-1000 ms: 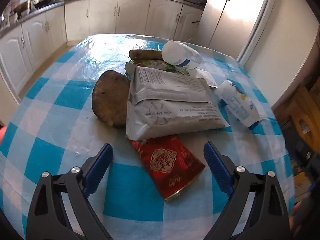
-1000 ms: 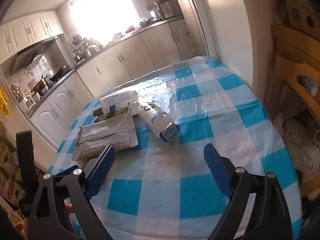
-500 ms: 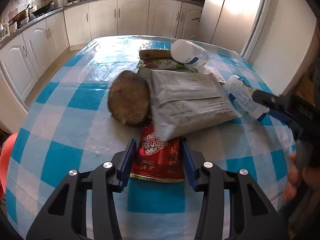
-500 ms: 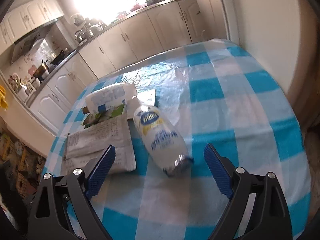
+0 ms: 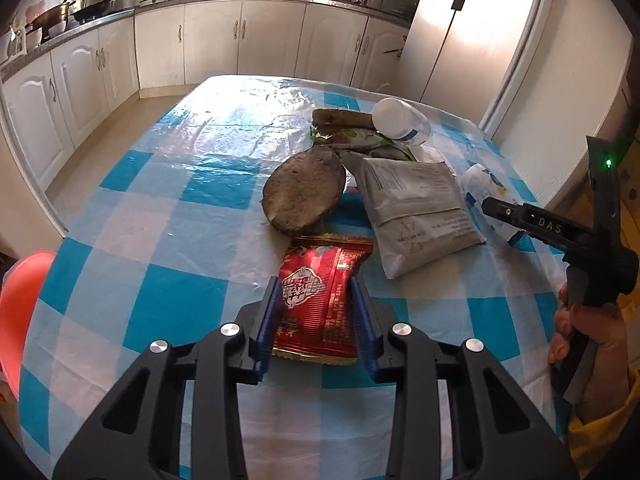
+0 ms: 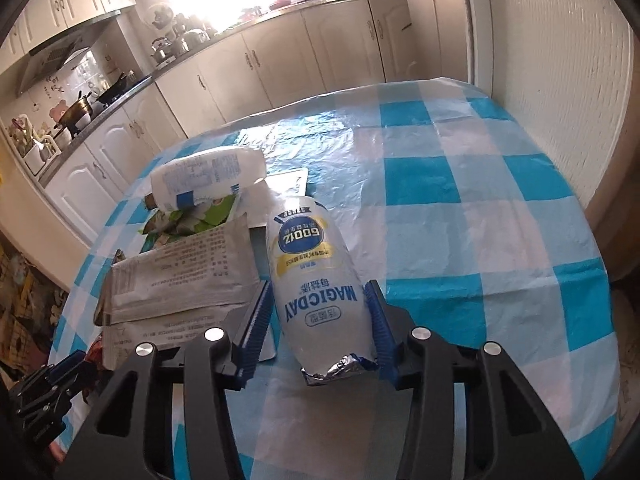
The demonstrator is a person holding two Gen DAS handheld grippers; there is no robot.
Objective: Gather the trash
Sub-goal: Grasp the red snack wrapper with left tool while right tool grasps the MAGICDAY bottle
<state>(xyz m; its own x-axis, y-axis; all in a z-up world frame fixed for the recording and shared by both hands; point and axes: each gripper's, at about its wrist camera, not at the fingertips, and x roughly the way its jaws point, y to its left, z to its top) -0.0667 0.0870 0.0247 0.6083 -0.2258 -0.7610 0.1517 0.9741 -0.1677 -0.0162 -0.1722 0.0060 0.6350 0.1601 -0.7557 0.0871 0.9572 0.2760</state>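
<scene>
My left gripper [image 5: 316,312] is shut on a red snack wrapper [image 5: 320,296] that lies on the blue-and-white checked tablecloth [image 5: 176,208]. My right gripper [image 6: 318,320] has its blue pads on both sides of a white MAGICDAY bottle [image 6: 316,276] lying on its side; whether the pads press it I cannot tell. The same bottle [image 5: 486,192] shows in the left wrist view, partly behind the right gripper's body. A grey foil pouch [image 5: 412,208] lies between the two, also in the right wrist view [image 6: 180,276].
A brown oval slab [image 5: 304,192], a green printed wrapper [image 5: 356,138], a brown stick-like piece [image 5: 340,118] and a second white bottle [image 6: 208,178] lie further back. An orange chair [image 5: 16,304] stands at the table's left edge. A wall [image 6: 560,80] borders the right side.
My left gripper moved onto the red wrapper and shut on it, and has since drawn it back from the pile. My right gripper moved forward and narrowed around the white bottle.
</scene>
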